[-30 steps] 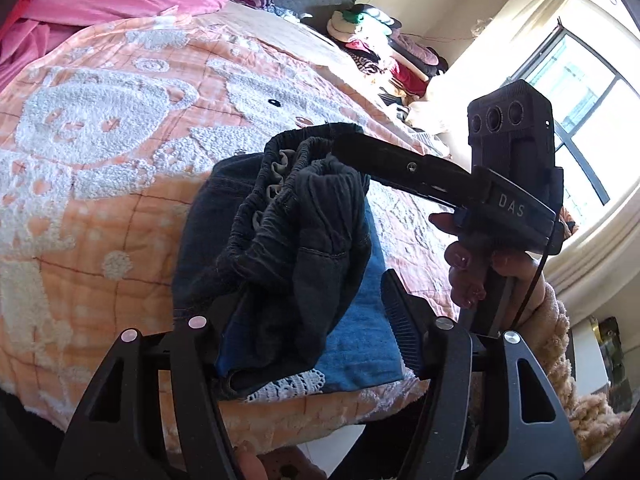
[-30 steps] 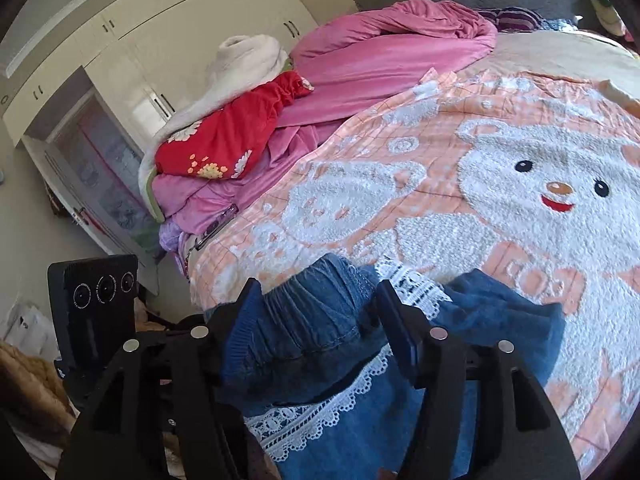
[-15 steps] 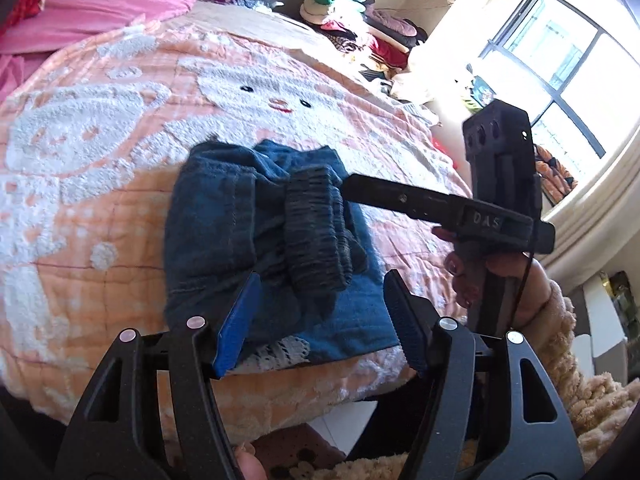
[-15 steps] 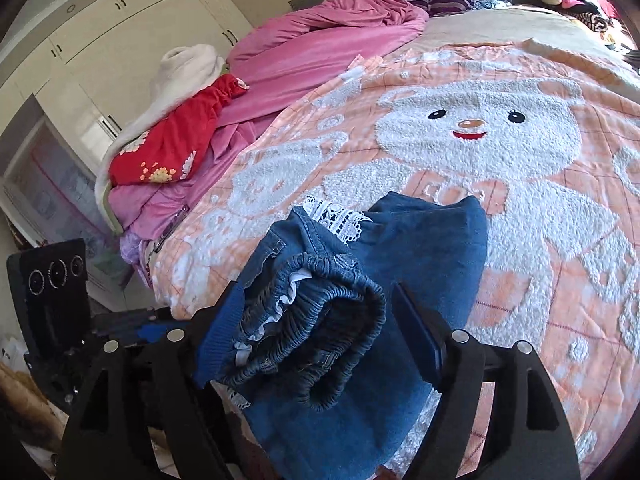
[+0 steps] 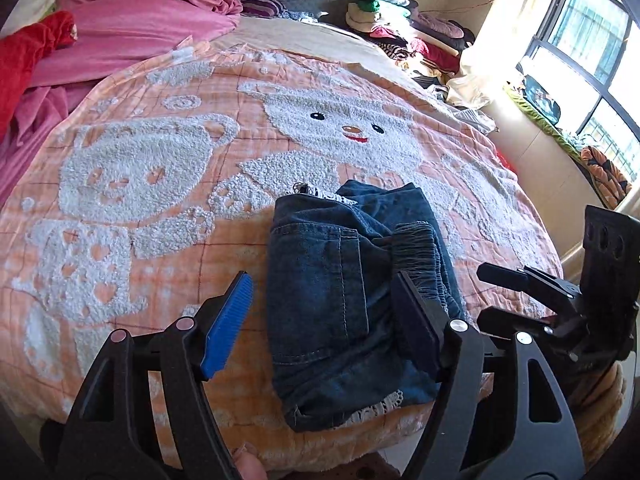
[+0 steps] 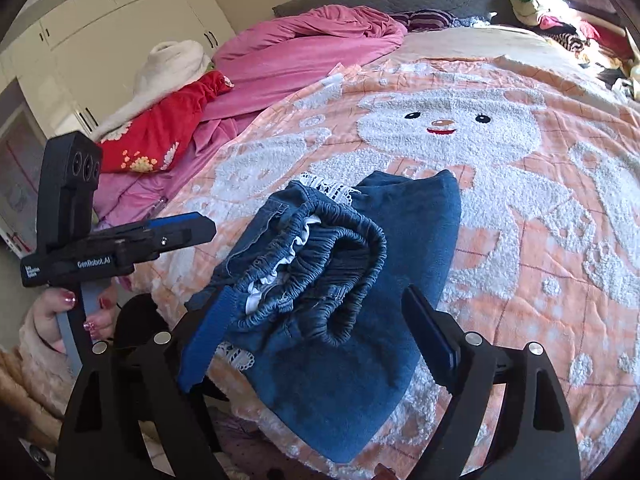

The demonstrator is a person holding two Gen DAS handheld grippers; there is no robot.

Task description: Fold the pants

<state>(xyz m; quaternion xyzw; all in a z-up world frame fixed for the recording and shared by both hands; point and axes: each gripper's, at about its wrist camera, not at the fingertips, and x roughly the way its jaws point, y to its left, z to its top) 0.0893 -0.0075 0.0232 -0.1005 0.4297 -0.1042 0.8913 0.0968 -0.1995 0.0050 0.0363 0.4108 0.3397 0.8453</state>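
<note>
The blue denim pants [image 5: 320,300] lie folded in a thick bundle near the front edge of the bed, white lace trim showing at both ends. Their gathered elastic waistband [image 6: 332,264] bulges loosely on top. My left gripper [image 5: 322,320] hovers over the bundle's near end, jaws opening, pads off the cloth. My right gripper [image 6: 318,340] is also opening; the waistband sits between its fingers without being pressed. Each gripper shows in the other's view: the right gripper [image 5: 520,292] to the pants' right, the left gripper [image 6: 176,232] to their left, held by a hand [image 6: 80,312].
An orange bedspread [image 5: 160,200] with white bears covers the bed. A pink blanket [image 5: 132,40] and a red garment [image 6: 168,136] are heaped at the far left. A clothes pile [image 5: 400,28] sits at the far side, a window [image 5: 592,40] at right, white cupboards [image 6: 120,20] behind.
Both grippers have let go of the pants and opened wider. The lifted waistband end has dropped onto the bundle, and both grippers have drawn back from it.
</note>
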